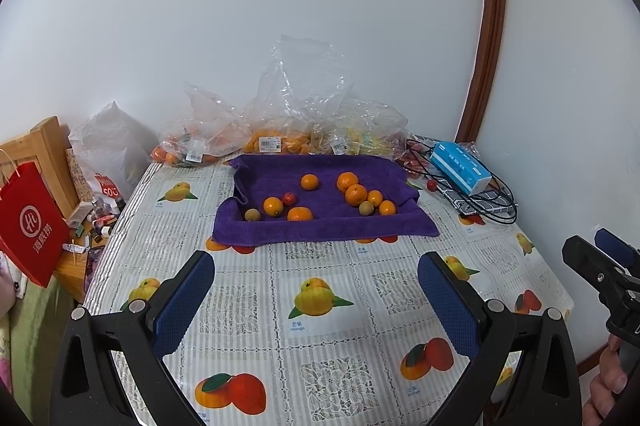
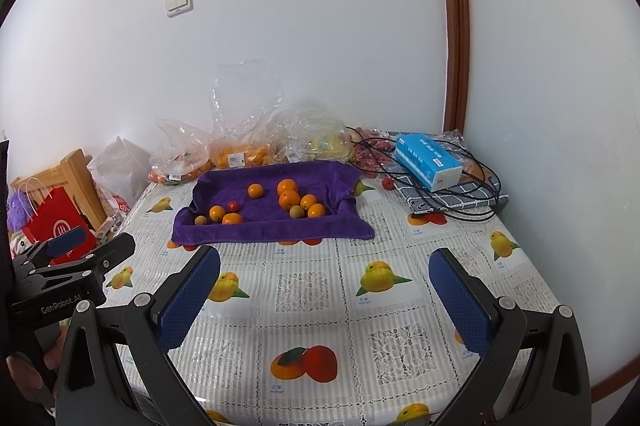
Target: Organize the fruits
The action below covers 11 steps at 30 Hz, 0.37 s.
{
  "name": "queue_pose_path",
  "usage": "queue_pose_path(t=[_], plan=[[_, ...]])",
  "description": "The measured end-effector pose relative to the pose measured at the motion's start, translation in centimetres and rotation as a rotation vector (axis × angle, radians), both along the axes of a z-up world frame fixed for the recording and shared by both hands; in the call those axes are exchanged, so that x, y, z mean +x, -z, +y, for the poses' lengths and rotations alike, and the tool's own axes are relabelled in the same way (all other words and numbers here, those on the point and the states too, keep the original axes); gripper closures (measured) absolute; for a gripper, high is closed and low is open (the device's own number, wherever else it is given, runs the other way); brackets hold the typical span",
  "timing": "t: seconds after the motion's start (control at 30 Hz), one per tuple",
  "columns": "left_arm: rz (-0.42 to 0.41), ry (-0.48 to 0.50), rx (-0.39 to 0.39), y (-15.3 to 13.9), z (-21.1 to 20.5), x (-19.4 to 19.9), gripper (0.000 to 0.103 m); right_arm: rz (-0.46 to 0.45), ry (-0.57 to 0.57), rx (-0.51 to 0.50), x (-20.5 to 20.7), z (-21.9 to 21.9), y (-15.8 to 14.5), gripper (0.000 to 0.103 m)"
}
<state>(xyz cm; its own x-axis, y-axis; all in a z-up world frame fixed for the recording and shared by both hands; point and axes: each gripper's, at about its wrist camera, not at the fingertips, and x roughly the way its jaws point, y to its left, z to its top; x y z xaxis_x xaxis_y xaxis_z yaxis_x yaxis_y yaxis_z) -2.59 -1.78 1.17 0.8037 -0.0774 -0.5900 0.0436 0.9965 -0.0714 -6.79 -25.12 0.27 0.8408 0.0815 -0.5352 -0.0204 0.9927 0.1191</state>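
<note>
A purple towel (image 1: 320, 226) (image 2: 272, 230) lines a shallow tray at the back middle of the table. On it lie several oranges (image 1: 356, 194) (image 2: 289, 199), two brownish round fruits (image 1: 366, 208) (image 2: 297, 212) and a small red fruit (image 1: 289, 198) (image 2: 233, 205). Another small red fruit (image 1: 431, 184) (image 2: 386, 182) sits on the table right of the towel. My left gripper (image 1: 316, 282) is open and empty, well short of the towel. My right gripper (image 2: 325, 278) is open and empty too, above the tablecloth.
Clear plastic bags of fruit (image 1: 280, 133) (image 2: 240, 149) line the wall behind the towel. A blue tissue box (image 1: 460, 165) (image 2: 428, 159) and black cables (image 1: 492, 201) lie at the back right. A red paper bag (image 1: 30, 222) and a wooden chair (image 2: 76, 177) stand left of the table.
</note>
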Motion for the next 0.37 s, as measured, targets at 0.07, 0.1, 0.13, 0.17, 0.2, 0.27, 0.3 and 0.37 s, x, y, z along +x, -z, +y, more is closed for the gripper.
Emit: queue_pose_path(t=[0.07,0.1,0.13,0.17,0.2,0.27,0.3,0.37], plan=[[-0.002,0.0,-0.004,0.0,0.2,0.0,0.0,-0.006,-0.002,-0.003,0.1,0.0,-0.1,0.0],[-0.001,-0.003,-0.003,0.0,0.2,0.0,0.0,-0.007,-0.003,-0.003,0.1,0.0,-0.1,0.0],[-0.001,-0.006,-0.001,0.1,0.2,0.0,0.0,-0.009,-0.003,-0.003,0.2,0.0,0.0,0.0],[-0.001,-0.007,0.001,0.2,0.3,0.1,0.0,-0.009,-0.003,-0.004,0.3,0.1,0.1,0.0],[0.0,-0.009,0.004,0.3,0.4,0.3,0.0,-0.009,-0.003,-0.004,0.4,0.1,0.1,0.0],[0.004,-0.015,0.008,0.5,0.5,0.7,0.0,-0.006,-0.002,-0.005,0.4,0.2,0.4,0.0],[0.007,-0.016,0.007,0.6,0.6,0.9,0.0,-0.006,-0.003,-0.005,0.5,0.2,0.5,0.0],[0.013,-0.019,0.001,0.9,0.9,1.4,0.0,-0.007,-0.003,-0.007,0.8,0.3,0.7,0.0]])
